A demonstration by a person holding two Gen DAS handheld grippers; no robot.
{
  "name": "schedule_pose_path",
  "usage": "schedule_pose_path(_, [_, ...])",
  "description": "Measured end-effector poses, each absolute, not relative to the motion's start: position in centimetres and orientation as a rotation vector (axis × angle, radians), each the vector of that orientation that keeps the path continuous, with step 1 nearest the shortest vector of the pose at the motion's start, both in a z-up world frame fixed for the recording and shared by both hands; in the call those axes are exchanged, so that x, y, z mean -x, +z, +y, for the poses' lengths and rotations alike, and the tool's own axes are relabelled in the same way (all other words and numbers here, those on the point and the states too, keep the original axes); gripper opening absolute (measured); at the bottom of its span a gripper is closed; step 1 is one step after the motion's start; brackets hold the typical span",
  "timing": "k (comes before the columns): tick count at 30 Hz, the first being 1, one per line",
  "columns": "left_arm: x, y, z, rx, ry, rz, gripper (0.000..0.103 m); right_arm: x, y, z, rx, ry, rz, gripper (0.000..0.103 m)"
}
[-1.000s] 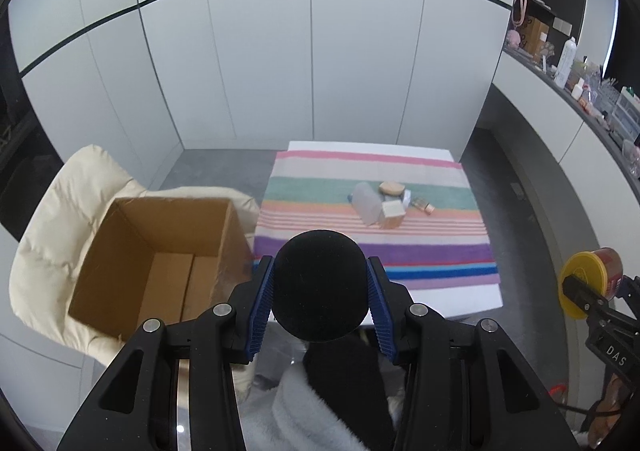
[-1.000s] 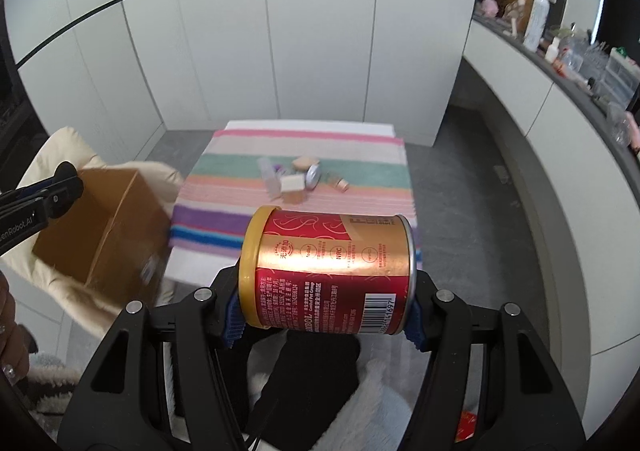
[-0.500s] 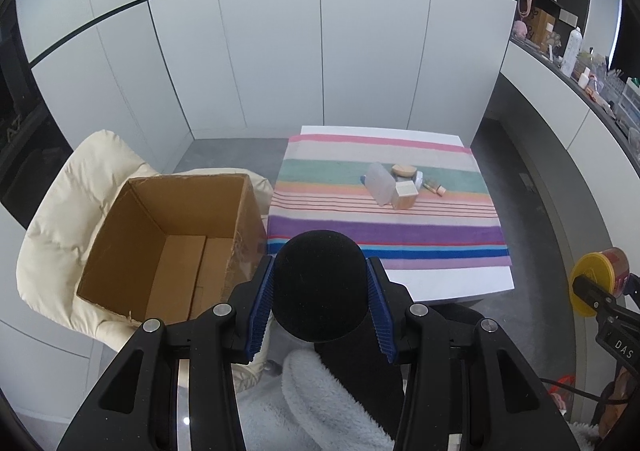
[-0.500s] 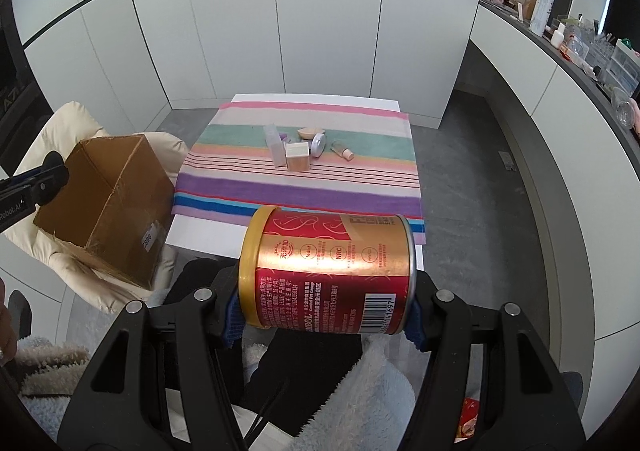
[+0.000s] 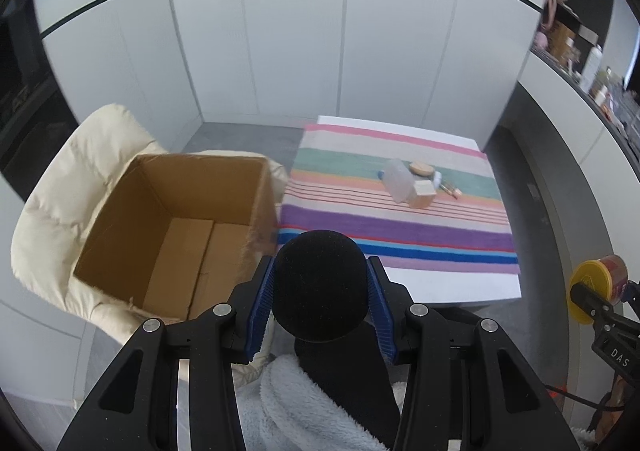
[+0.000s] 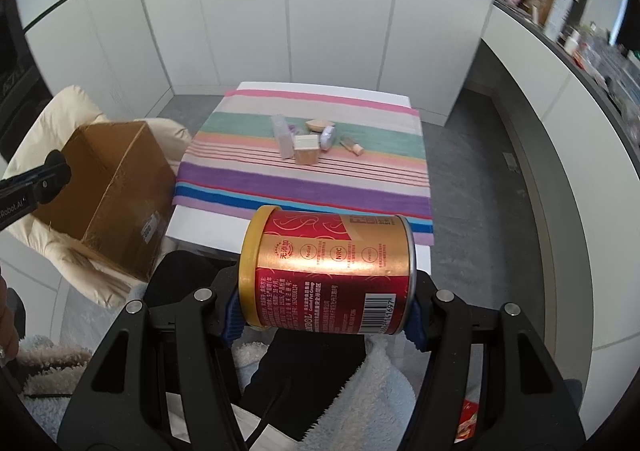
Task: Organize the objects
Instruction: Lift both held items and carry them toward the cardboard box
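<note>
1. We have the left gripper point(image 5: 320, 293) closed on a black round foam ball point(image 5: 320, 287), blue pads pressing both its sides; soft and light, so we judge it squashes but won't slip.
2. The right gripper point(image 6: 322, 315) is clamped on a red-and-gold cylindrical tin with a yellow lid point(image 6: 326, 271), lying sideways, pads on the two ends. Rigid, smooth metal (could rotate in the grip), probably heavier than the ball.
3. Below us: a fluffy pale-blue robe point(image 5: 304, 407) on the person.
4. Left, the open brown cardboard box point(image 5: 176, 219) sits on a cream padded chair point(image 5: 60, 187), nothing visible inside; we judge it the likely drop spot.
5. Farther: the striped cloth point(image 6: 304, 187) on a white table point(image 6: 200, 229) holds a clear plastic bottle point(image 6: 282, 135), a beige cube box point(image 6: 306, 149) and small cosmetics, clustered; take the bottle across its body.
</note>
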State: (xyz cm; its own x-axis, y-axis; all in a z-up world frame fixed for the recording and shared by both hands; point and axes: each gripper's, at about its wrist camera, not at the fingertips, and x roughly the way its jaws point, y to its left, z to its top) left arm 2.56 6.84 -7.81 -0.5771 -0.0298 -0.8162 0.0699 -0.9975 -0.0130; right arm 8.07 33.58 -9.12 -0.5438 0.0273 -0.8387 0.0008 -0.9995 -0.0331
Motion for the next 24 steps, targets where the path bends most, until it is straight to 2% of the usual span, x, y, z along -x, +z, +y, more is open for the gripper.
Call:
schedule_pose_path(11, [-6.4, -7.9, -3.0, -1.322, -2.562, 0.208, 0.046, -5.7, -9.4, 23.2, 1.588, 2.934, -0.253, 0.064])
schedule_pose_path(24, [-11.2, -9.3, -12.7, -1.255, -2.346, 0.331, 0.046, -6.0, -10.8, 8.5, 1.755, 3.152, -0.592, 0.064])
